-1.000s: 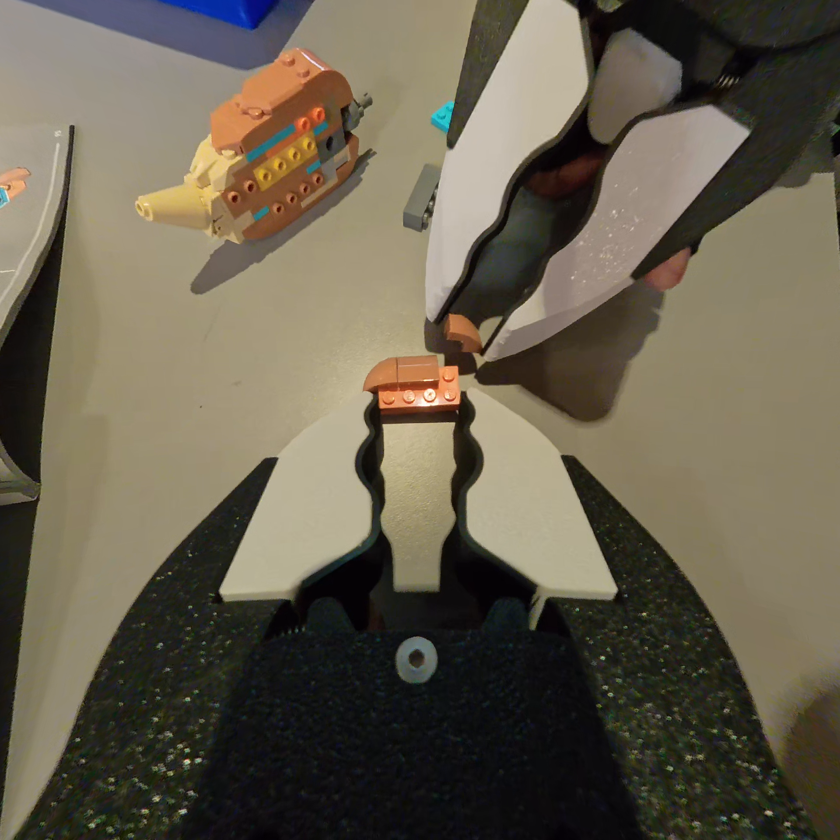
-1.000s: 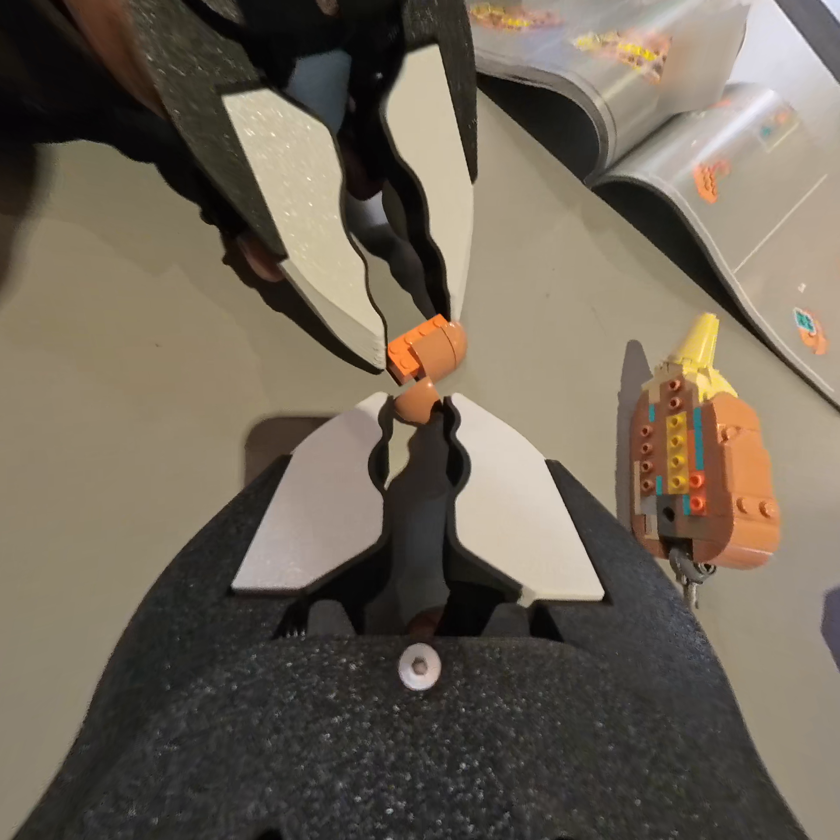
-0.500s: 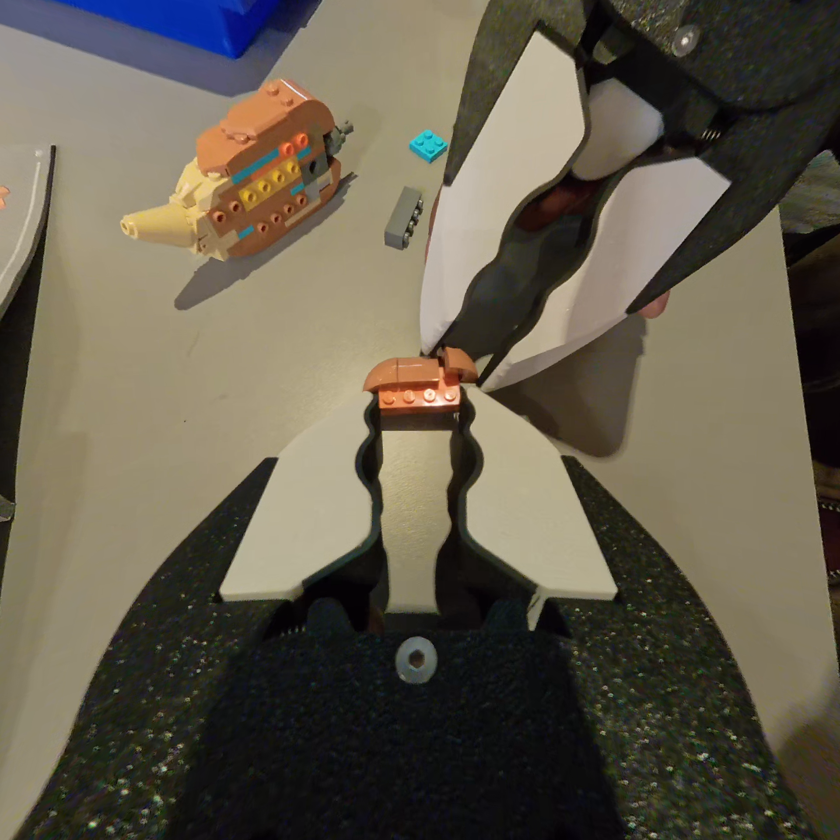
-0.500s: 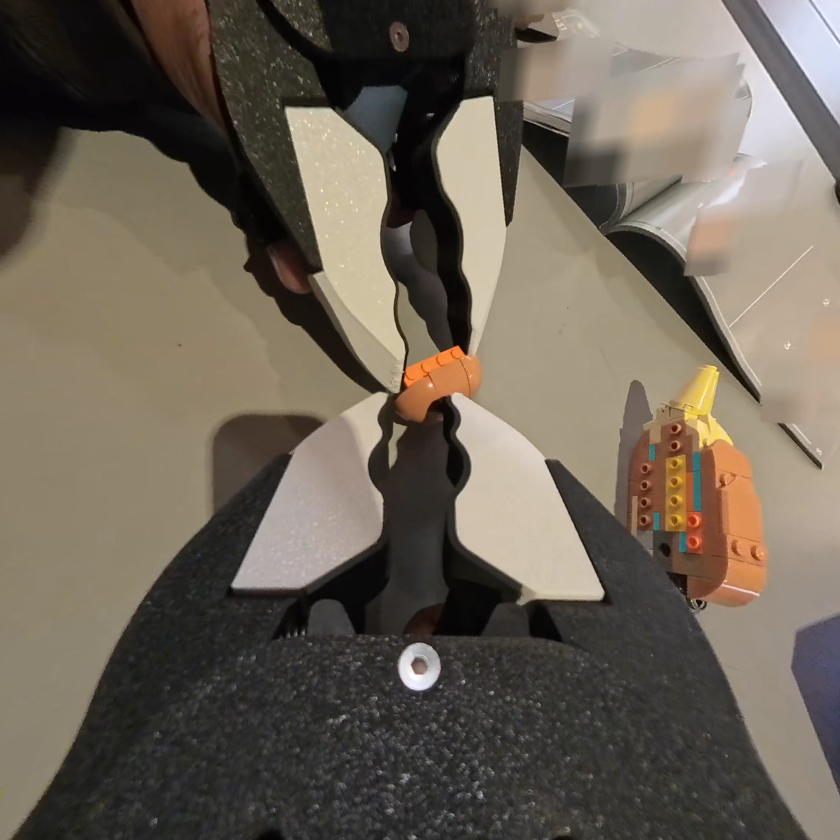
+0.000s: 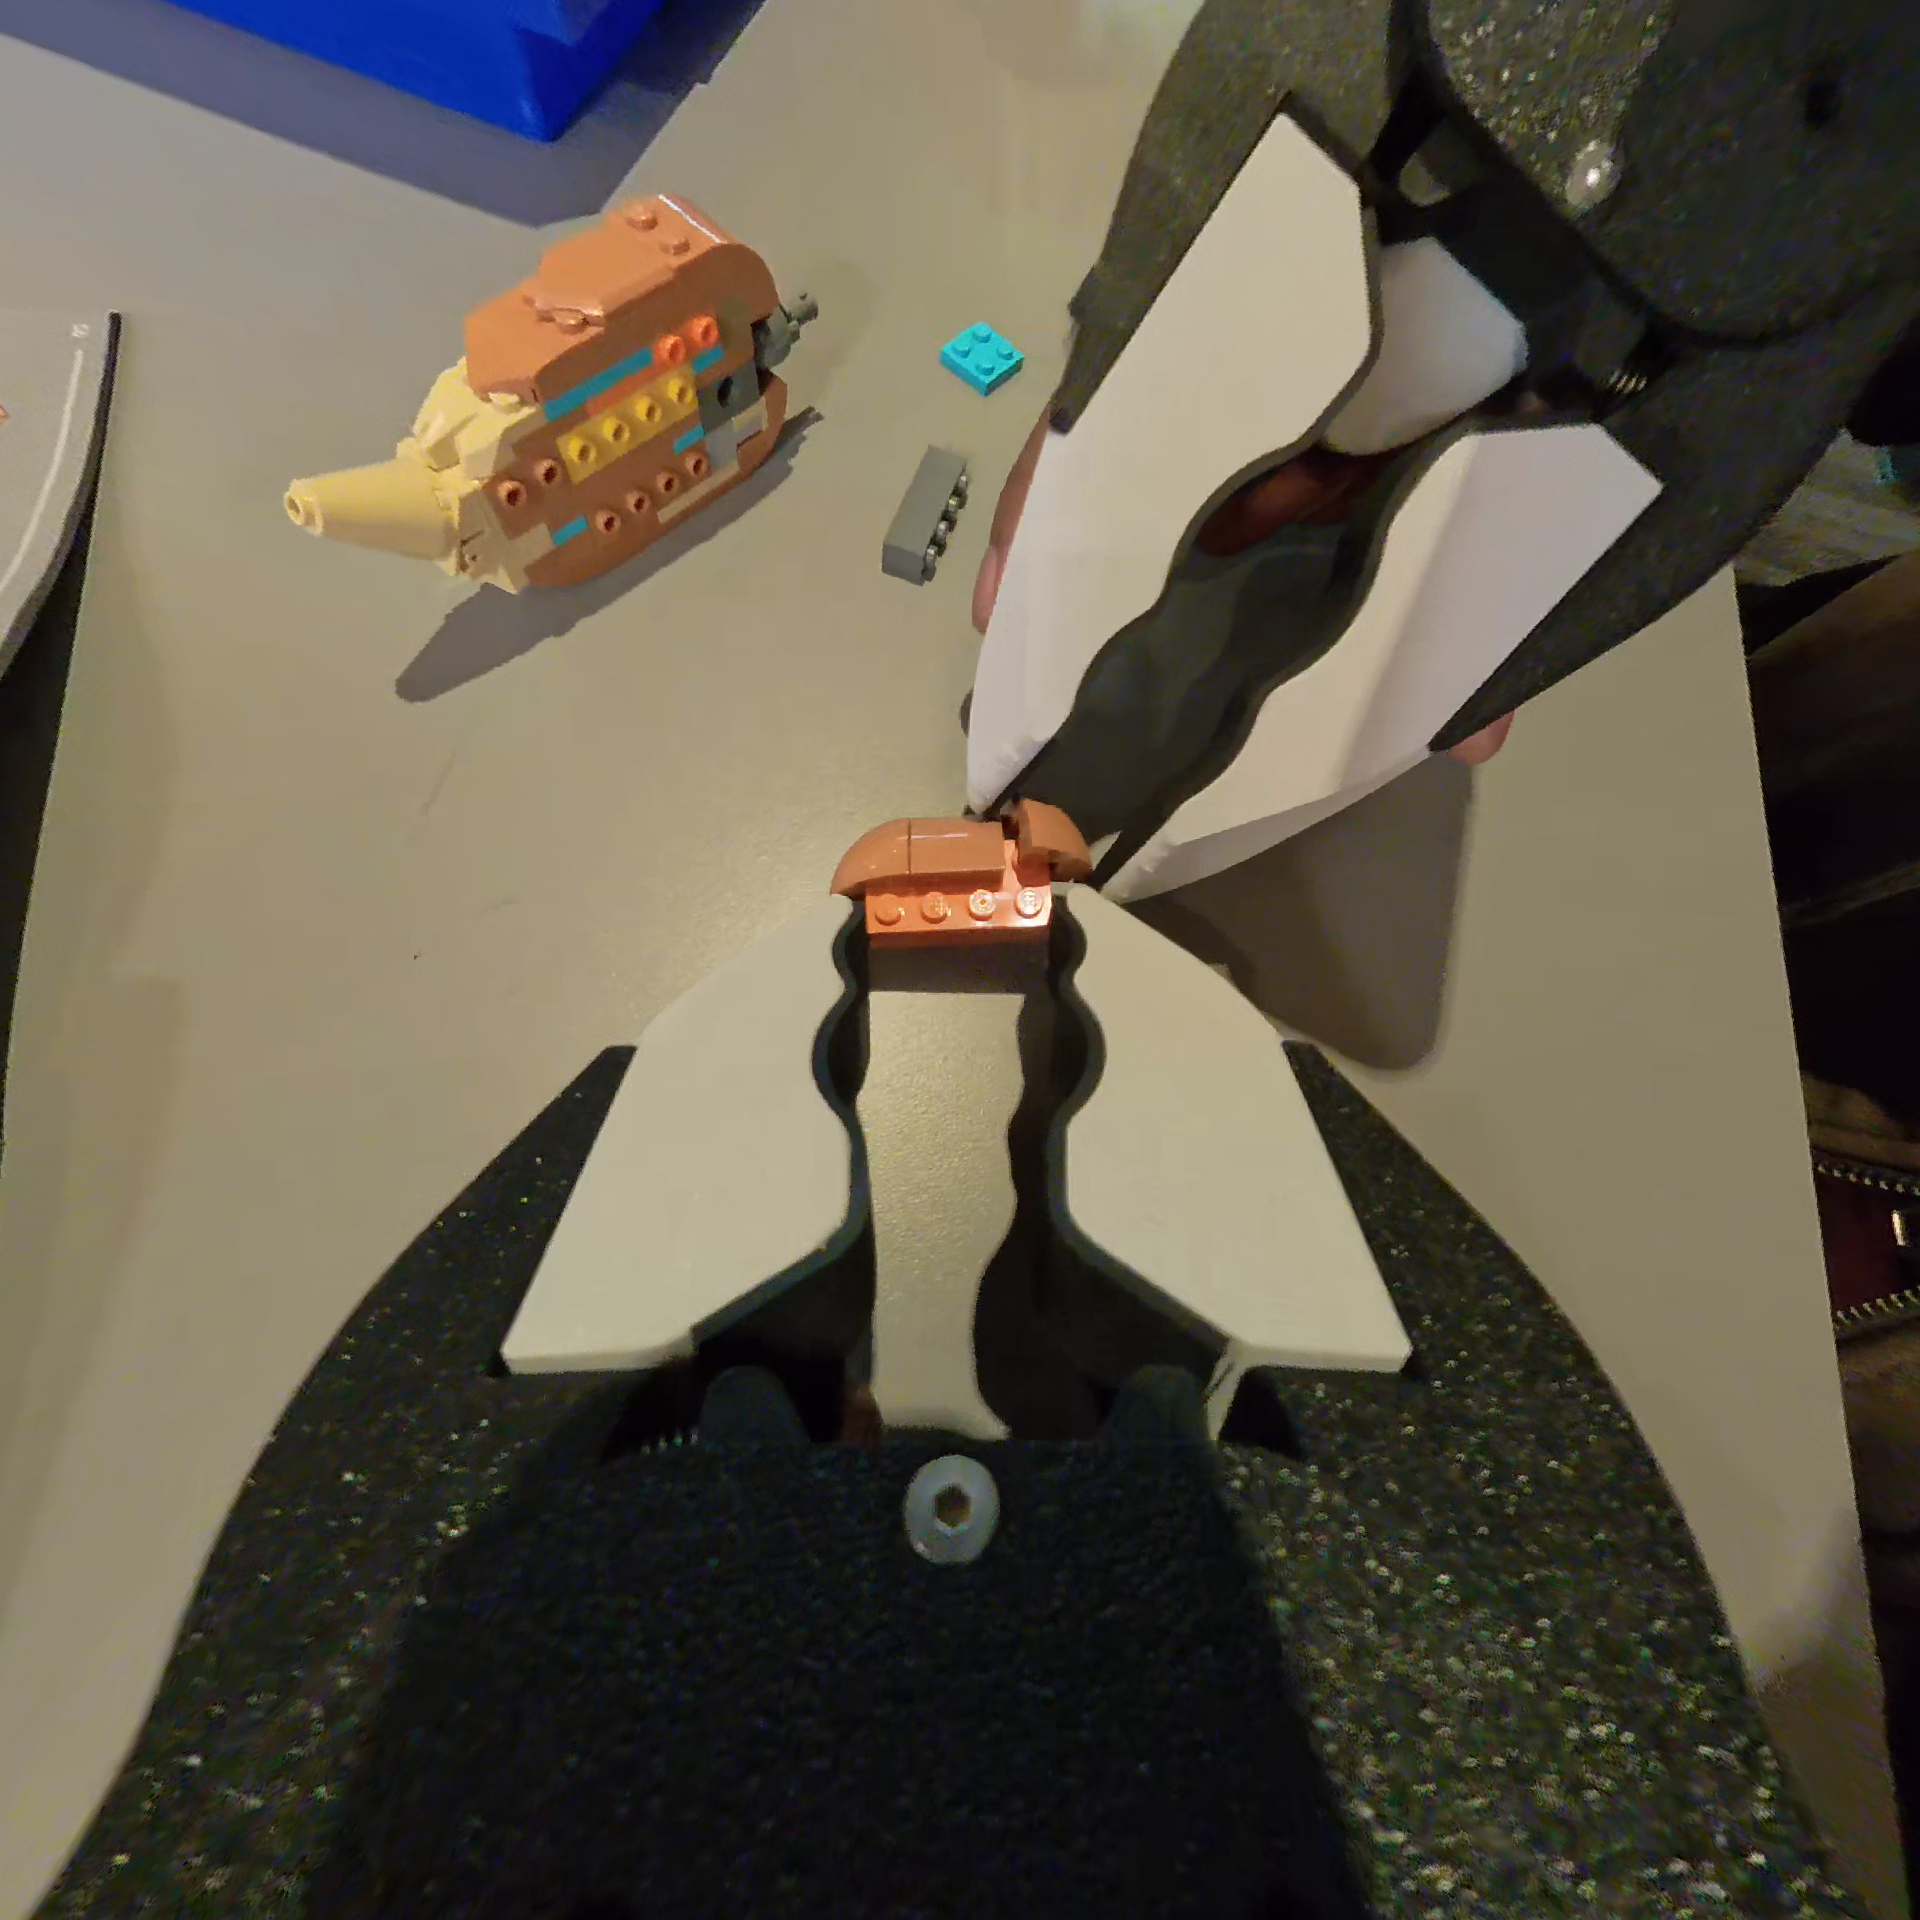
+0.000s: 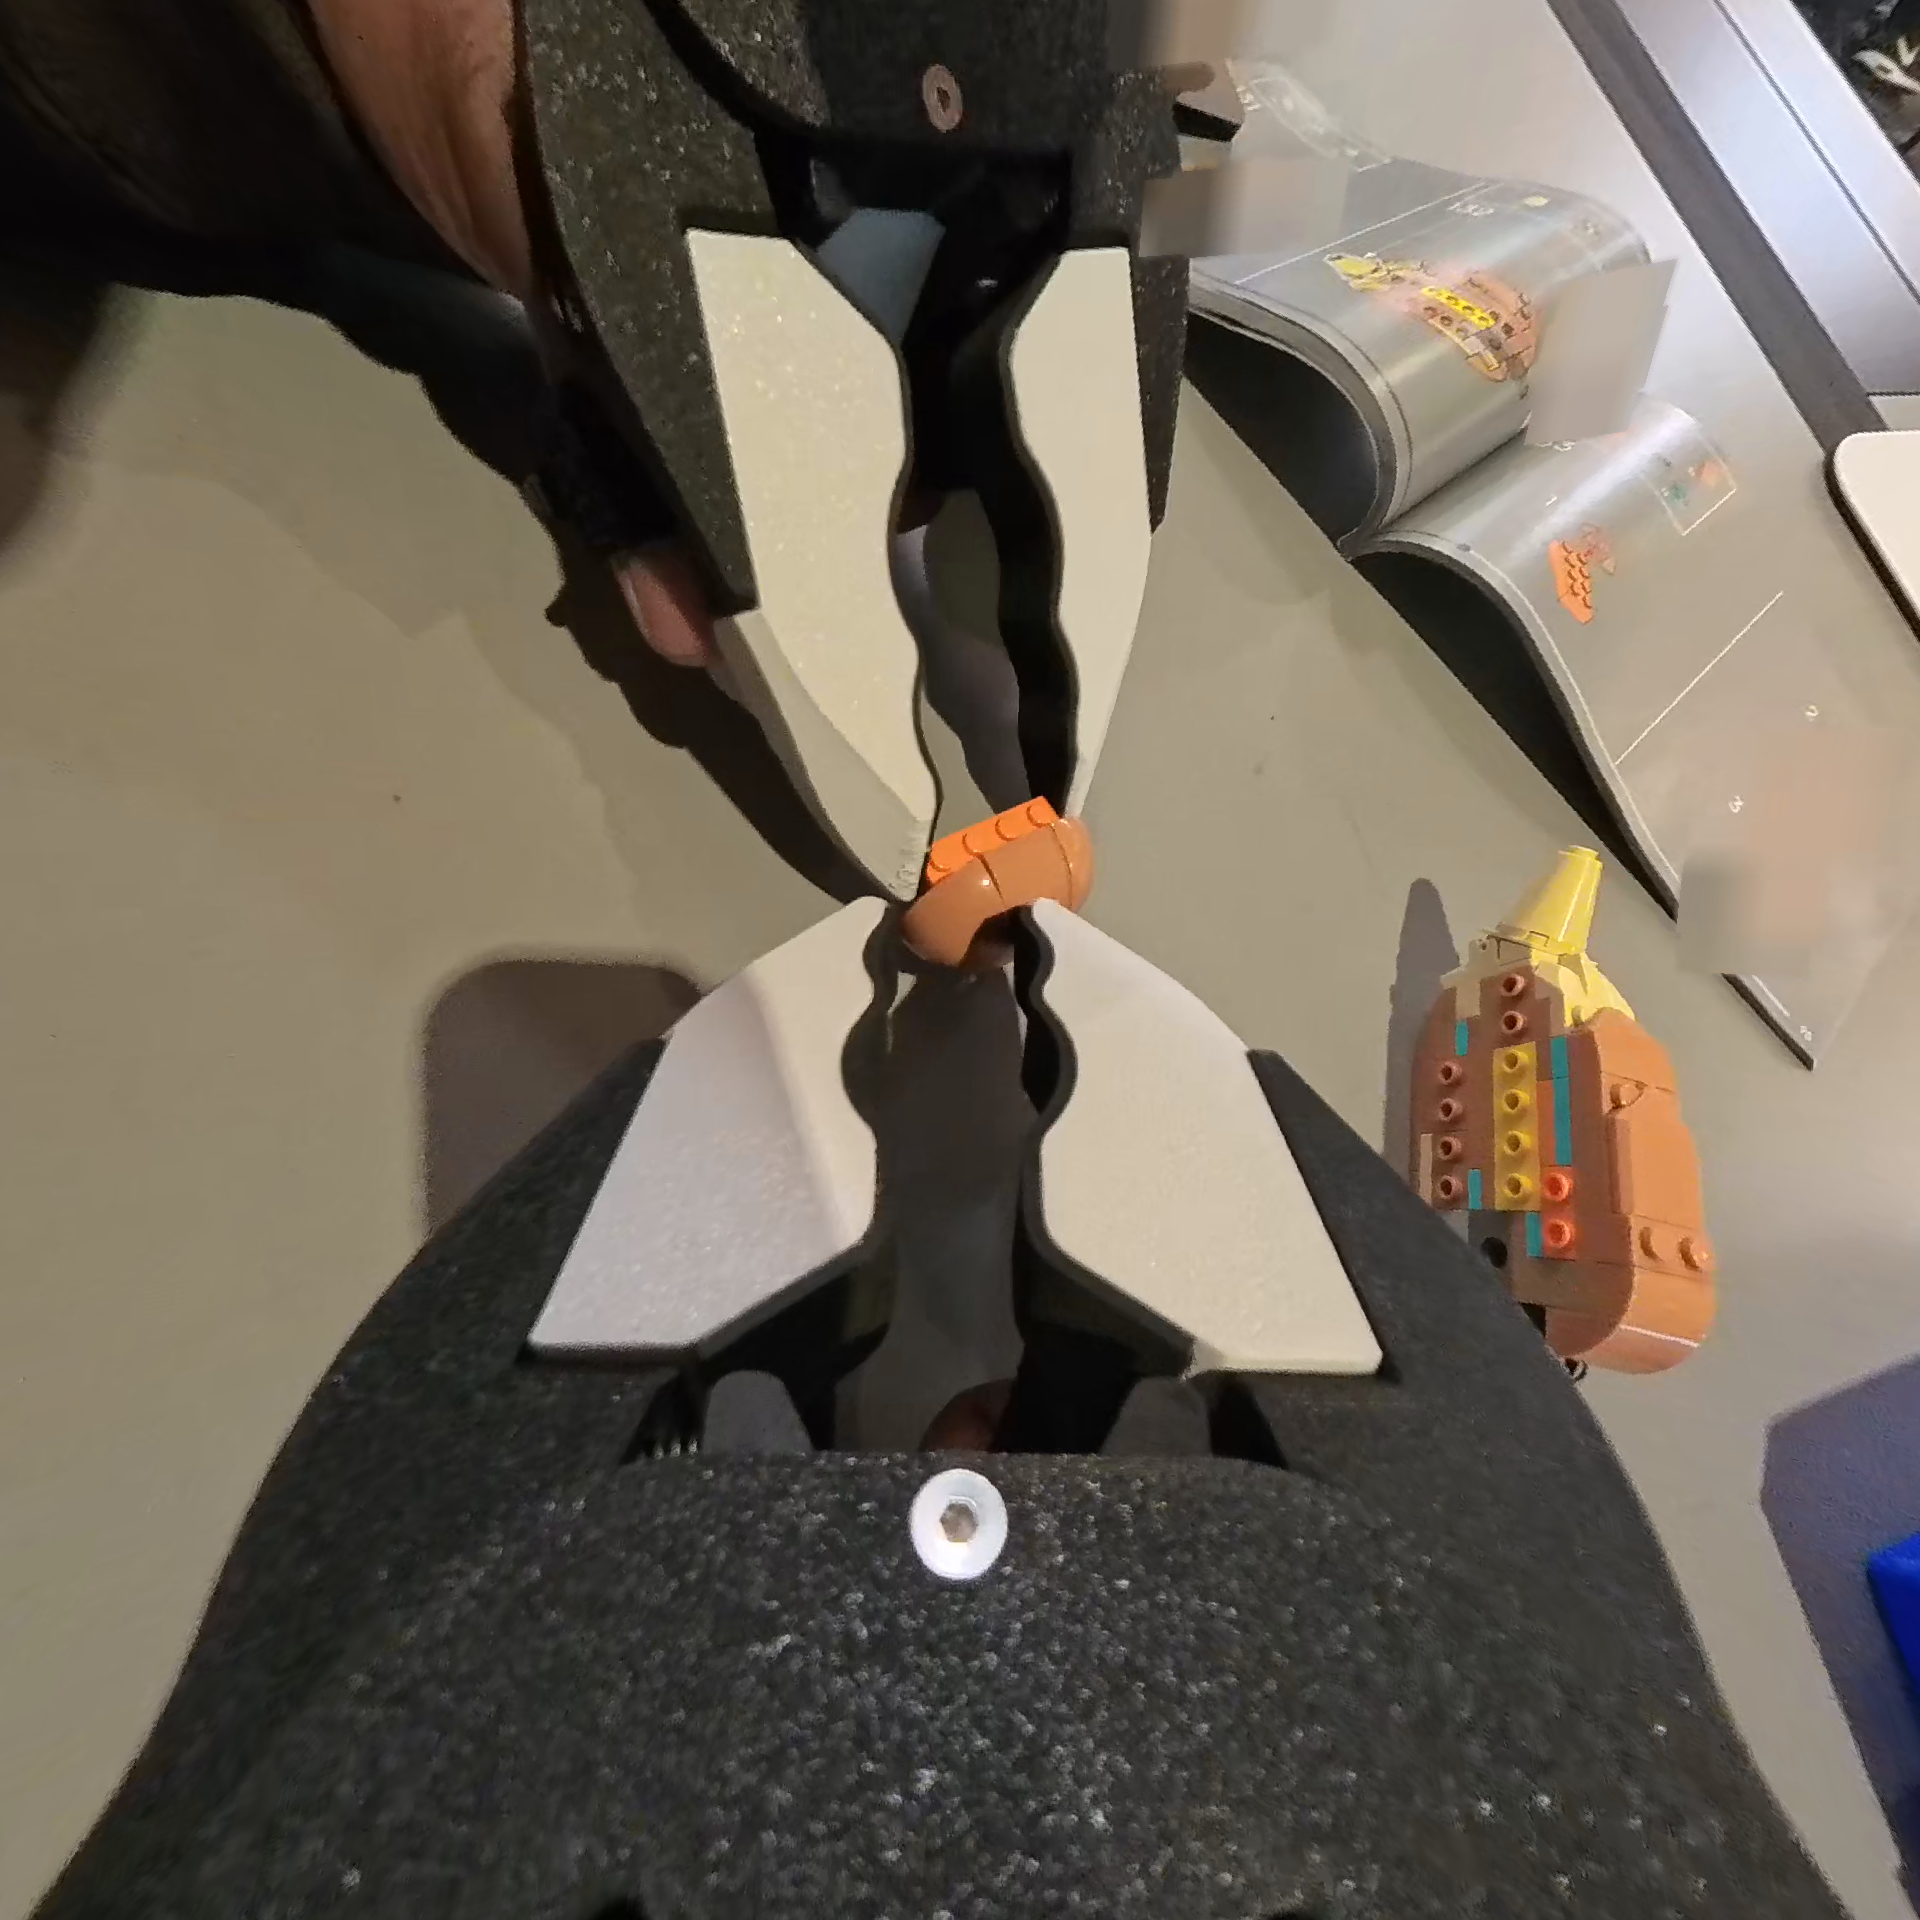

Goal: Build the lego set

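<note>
Tongs meet tip to tip above the grey bench [image 5: 312, 935]. The left tongs [image 5: 958, 920] are clenched on a small brown sub-assembly [image 5: 951, 883] — a studded plate with rounded slopes on top — gripped at its two ends. The right tongs [image 6: 956, 930] are clamped on a curved brown piece [image 6: 951, 925], which touches the sub-assembly's end nearest them; whether it is fully seated, I cannot tell. Beyond the left tongs and off to their left, the partly built model [image 5: 592, 400], brown with tan nose and yellow and teal bricks, lies on its side. Between it and the right tongs lie a grey brick [image 5: 925, 514] and a teal plate [image 5: 981, 356]. An open instruction booklet [image 6: 1558, 436] sits past the model, a blue bin [image 5: 436, 52] at the far edge.
</note>
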